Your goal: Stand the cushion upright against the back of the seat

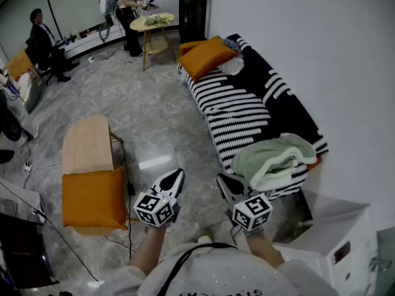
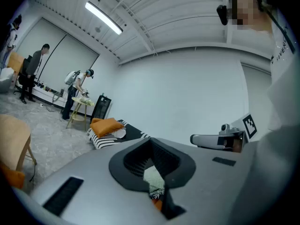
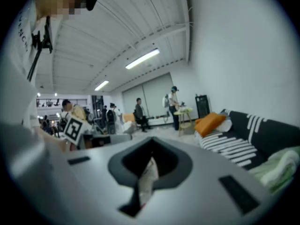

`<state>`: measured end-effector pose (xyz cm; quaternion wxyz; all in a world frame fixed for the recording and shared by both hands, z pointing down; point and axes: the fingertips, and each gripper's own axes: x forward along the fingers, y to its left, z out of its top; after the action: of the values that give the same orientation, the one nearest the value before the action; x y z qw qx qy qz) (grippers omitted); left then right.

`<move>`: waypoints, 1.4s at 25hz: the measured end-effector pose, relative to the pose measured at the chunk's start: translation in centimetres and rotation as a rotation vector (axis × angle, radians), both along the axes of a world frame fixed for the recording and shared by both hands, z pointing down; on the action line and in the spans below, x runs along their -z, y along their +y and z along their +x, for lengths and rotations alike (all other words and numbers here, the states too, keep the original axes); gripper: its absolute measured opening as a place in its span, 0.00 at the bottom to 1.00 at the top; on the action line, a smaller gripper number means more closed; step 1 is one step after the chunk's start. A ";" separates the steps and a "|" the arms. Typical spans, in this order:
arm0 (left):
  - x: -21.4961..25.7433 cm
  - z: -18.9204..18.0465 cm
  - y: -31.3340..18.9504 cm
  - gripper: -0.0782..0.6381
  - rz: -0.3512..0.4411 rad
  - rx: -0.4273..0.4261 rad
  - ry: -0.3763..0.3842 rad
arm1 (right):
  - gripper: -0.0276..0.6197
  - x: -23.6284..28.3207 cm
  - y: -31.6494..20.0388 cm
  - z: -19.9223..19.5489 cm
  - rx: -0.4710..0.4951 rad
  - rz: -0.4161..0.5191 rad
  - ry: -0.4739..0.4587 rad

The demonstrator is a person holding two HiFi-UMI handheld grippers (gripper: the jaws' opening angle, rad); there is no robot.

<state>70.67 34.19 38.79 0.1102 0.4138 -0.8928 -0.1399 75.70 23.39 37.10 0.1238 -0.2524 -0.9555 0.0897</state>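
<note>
Nothing of the task looks started. The plump orange fabric cushion point(image 1: 207, 55) lies slumped across the far end of the black-and-white striped sofa point(image 1: 247, 113), towards the seat's front edge and touching a small white pillow point(image 1: 232, 66). It is not propped against the black backrest that runs along the white wall point(image 1: 308, 48). A second orange cushion point(image 1: 94, 199) lies flat on the near end of a light wooden bench point(image 1: 86, 143) at the left; with no back behind it, I judge it is not the one meant. The left claw point(image 1: 177, 176) and the right claw point(image 1: 223, 180) are both fully closed with nothing in them. They are held side by side close to the person's body, well apart from the sofa's far end. The whole job is therefore left: walk over, take hold, lift and lean. A broad strip of grey tiled floor point(image 1: 160, 119) between the bench and the sofa's front edge gives an open path. The middle of the seat is bare, but a rumpled pale green blanket point(image 1: 274, 159) covers its near end. At the far end a small round table point(image 1: 152, 22) and a black cabinet point(image 1: 192, 10) stand near the sofa's corner, so room tightens there.
</note>
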 end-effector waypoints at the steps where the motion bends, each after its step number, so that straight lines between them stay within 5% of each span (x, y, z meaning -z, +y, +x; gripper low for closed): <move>1: 0.2 -0.4 -0.3 0.14 0.002 0.003 -0.007 | 0.07 0.0 -0.4 -0.3 -0.002 -0.003 -0.002; 22: -1.5 -4.6 -1.8 0.14 0.007 0.128 0.012 | 0.07 -1.9 -2.1 -4.8 0.072 -0.015 0.007; 30: -3.0 -12.3 -2.0 0.14 0.024 0.129 0.034 | 0.07 -3.1 -2.5 -13.8 0.059 -0.035 0.015; 35: -3.7 -20.3 -0.3 0.14 0.003 0.117 0.062 | 0.07 -3.6 -1.1 -21.9 0.051 -0.057 0.043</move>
<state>50.41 33.93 42.45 0.1285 0.3566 -0.9114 -0.1602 53.80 22.32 40.68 0.1392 -0.2781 -0.9429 0.1189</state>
